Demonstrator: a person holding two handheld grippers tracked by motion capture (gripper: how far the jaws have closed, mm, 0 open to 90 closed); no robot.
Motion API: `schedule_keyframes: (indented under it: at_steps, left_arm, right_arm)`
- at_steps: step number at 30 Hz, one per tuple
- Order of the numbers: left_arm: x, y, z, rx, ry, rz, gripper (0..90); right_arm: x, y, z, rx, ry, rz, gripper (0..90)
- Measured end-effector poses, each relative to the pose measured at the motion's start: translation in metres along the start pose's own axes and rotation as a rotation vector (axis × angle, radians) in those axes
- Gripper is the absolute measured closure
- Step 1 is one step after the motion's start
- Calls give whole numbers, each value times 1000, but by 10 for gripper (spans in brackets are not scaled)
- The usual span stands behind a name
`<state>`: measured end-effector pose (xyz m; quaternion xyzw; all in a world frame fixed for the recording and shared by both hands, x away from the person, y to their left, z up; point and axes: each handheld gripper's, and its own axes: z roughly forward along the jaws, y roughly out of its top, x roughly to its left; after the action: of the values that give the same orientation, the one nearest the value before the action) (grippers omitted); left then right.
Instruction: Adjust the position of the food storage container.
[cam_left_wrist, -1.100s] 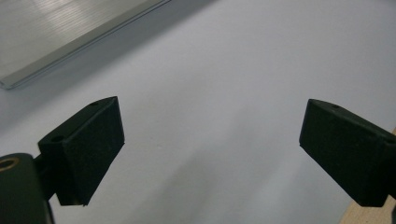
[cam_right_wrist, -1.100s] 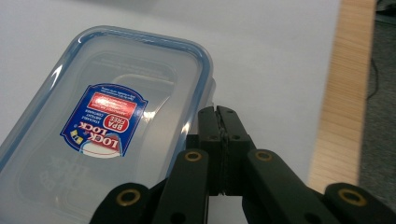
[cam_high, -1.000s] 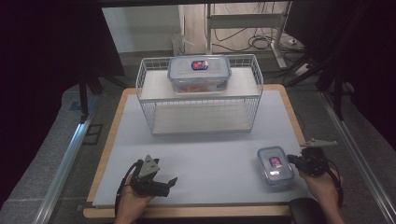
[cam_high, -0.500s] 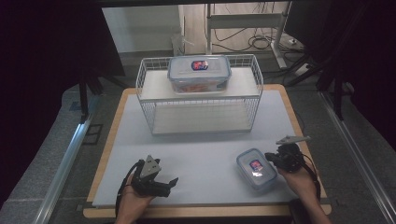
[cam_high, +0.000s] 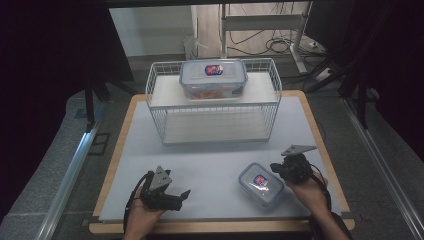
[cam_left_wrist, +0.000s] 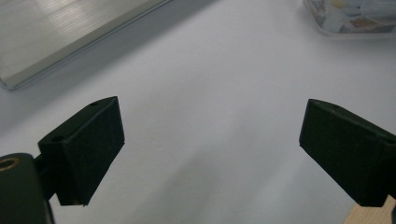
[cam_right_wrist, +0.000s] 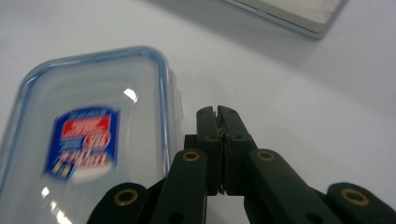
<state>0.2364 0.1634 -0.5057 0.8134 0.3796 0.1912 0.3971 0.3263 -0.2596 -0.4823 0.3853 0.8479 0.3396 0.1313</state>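
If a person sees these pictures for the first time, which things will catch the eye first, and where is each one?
The white wire rack at the far middle of the table draws the eye first, with a large clear container standing on its top shelf. Next comes the small clear container with a red and blue label, lying on the pale mat near the front right. The right gripper sits right beside it with jaws pressed together, while the left gripper rests at front left, jaws wide apart.

overhead forward-down; two close jaw-level views
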Motion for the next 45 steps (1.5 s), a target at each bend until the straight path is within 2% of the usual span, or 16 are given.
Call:
schedule_keyframes:
  at_steps: [2,5,8,12,13,18,21,24,29,30,32,33,37,38,45]
  left_arm:
    - [1,0,0,-4,-1,-7,67]
    - [1,0,0,-8,-3,-13,67]
    - [0,1,1,-7,-6,-7,67]
    - [-1,1,2,-2,-6,-1,67]
    - [-1,1,1,-3,-3,-1,67]
    - [0,1,1,-9,0,-7,67]
    - [0,0,1,-6,-4,-8,68]
    - [-1,1,2,0,-7,-4,68]
    - [-2,1,5,9,-17,-3,67]
    - [-2,1,5,9,-17,-1,67]
    - [-3,2,5,11,-17,0,67]
    - [-3,2,5,11,-18,0,67]
    - [-2,1,5,9,-17,-6,67]
    - [-1,1,5,11,-17,-7,67]
    - [0,1,5,12,-14,-11,67]
  right_arm:
    - [0,-12,-12,-5,-8,12,879]
    - [1,-21,-18,-1,-10,26,883]
    - [7,-38,-28,27,-5,54,884]
    - [11,-48,-32,43,-12,60,885]
    - [13,-52,-32,60,-6,75,885]
    - [18,-56,-30,85,40,102,886]
    - [19,-56,-31,86,39,102,886]
    - [17,-52,-28,80,47,115,888]
    - [19,-41,-17,76,64,98,888]
    - [17,-33,-9,76,67,89,888]
    - [16,-30,-7,76,69,89,888]
    - [13,-22,1,78,74,90,888]
    - [11,-11,11,81,80,86,888]
    - [10,-4,20,80,85,81,889]
    - [13,13,39,88,110,61,889]
